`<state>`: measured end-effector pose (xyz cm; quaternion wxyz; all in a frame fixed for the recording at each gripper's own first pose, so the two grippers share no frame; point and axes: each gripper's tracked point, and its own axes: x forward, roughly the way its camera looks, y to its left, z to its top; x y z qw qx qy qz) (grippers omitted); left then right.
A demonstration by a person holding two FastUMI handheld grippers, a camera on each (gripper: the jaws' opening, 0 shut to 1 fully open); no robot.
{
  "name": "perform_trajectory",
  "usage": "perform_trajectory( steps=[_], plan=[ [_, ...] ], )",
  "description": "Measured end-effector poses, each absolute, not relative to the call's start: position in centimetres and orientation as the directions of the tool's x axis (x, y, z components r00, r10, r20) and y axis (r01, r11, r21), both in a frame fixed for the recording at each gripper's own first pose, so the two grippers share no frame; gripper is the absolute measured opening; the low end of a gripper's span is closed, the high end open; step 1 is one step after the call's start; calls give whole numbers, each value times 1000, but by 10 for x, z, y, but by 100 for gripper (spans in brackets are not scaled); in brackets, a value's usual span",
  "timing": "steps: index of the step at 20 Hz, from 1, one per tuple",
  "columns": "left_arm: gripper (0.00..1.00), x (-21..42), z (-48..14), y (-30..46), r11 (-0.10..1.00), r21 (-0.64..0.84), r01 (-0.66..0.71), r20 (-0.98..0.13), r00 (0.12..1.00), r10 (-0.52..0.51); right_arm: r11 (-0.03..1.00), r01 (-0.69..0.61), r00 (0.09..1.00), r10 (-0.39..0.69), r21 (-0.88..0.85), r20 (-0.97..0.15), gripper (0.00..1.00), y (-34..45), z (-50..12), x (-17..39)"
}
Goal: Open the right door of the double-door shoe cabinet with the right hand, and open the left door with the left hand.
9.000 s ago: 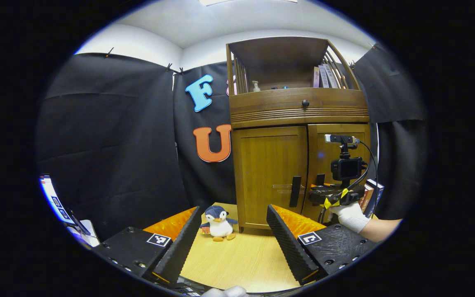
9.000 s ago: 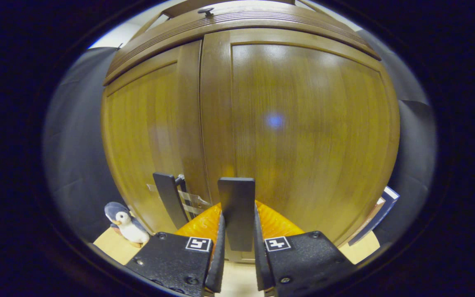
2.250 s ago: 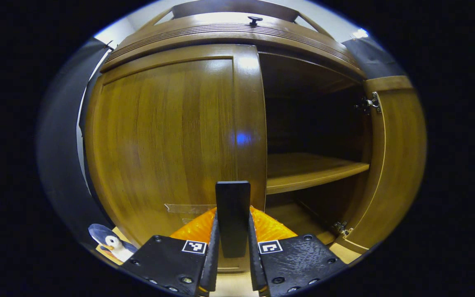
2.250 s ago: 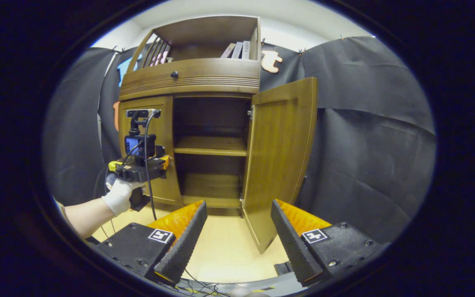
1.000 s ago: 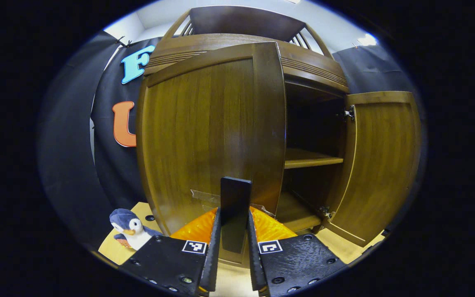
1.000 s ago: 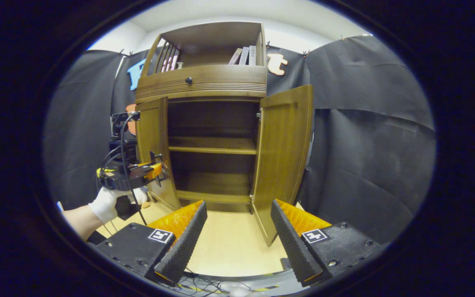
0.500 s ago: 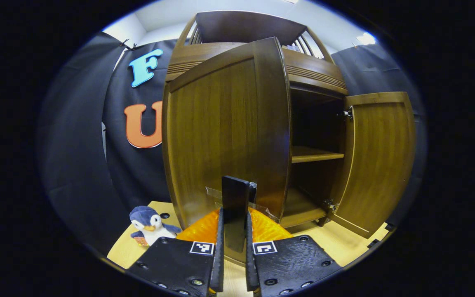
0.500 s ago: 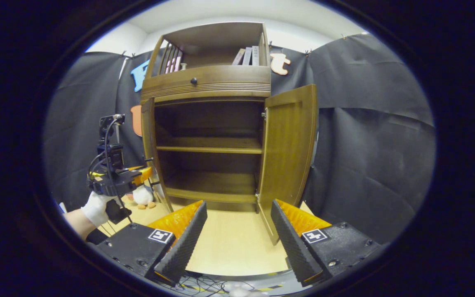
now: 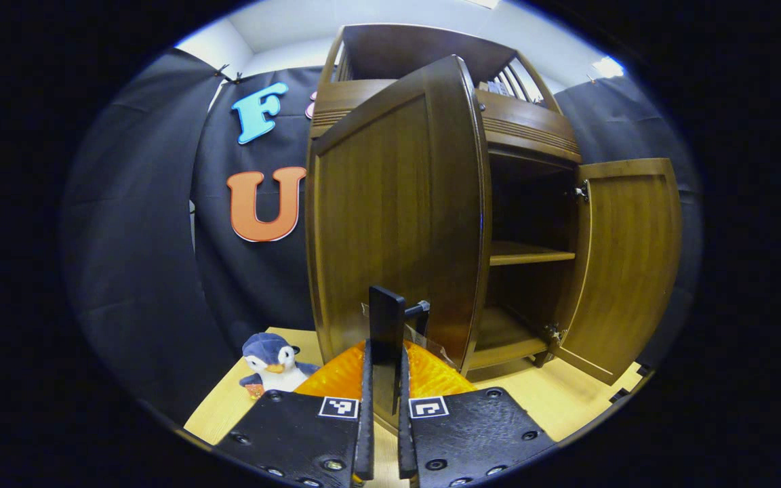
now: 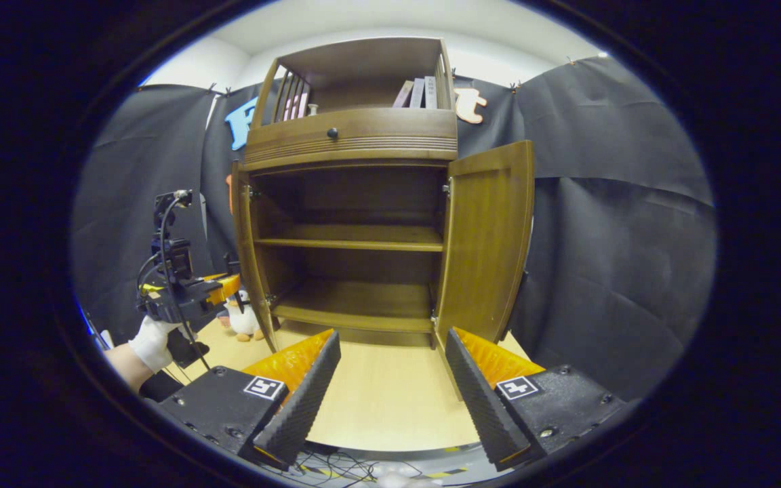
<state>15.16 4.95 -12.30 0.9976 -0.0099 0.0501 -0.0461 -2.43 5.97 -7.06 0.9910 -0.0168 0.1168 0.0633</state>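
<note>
The wooden shoe cabinet [image 10: 353, 146] has both lower doors swung out. In the left gripper view the left door [image 9: 390, 196] stands wide open, and my left gripper [image 9: 384, 346] is shut on its black bar handle [image 9: 386, 312]. The right door [image 9: 628, 264] hangs open beyond it. In the right gripper view the left door [image 10: 245, 257] is nearly edge-on and the right door [image 10: 489, 244] stands out at an angle. My right gripper [image 10: 392, 339] is open and holds nothing, well back from the cabinet. A gloved hand [image 10: 150, 342] holds the left gripper [image 10: 228, 281] at the left door.
A plush penguin [image 9: 272, 359] sits on the light wooden floor board [image 10: 377, 396] left of the cabinet. Inside are bare shelves [image 10: 350, 242]. A drawer knob [image 10: 331, 133] and books [image 10: 417, 93] are above. Cables [image 10: 336, 468] lie at the near edge.
The left door has swung further outward with my left gripper still shut on its handle. The right door was pulled open earlier; my right gripper let go and drew back, open.
</note>
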Motion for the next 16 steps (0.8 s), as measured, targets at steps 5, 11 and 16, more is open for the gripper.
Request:
perform_trajectory(
  steps=[5, 11, 16],
  plan=[
    [1, 141, -125, 93, 999, -45, 9, -104, 994, -14, 986, -165, 959, 156, -18, -239, 99, 73, -73, -26],
    [0, 139, -120, 127, 999, -28, 42, -85, 995, -44, 981, -195, 953, 184, -23, -242, 99, 83, -74, -25],
    [0, 142, -120, 156, 997, -20, 68, -76, 995, -70, 977, -212, 946, 198, -24, -258, 99, 89, -80, -25]
  ],
)
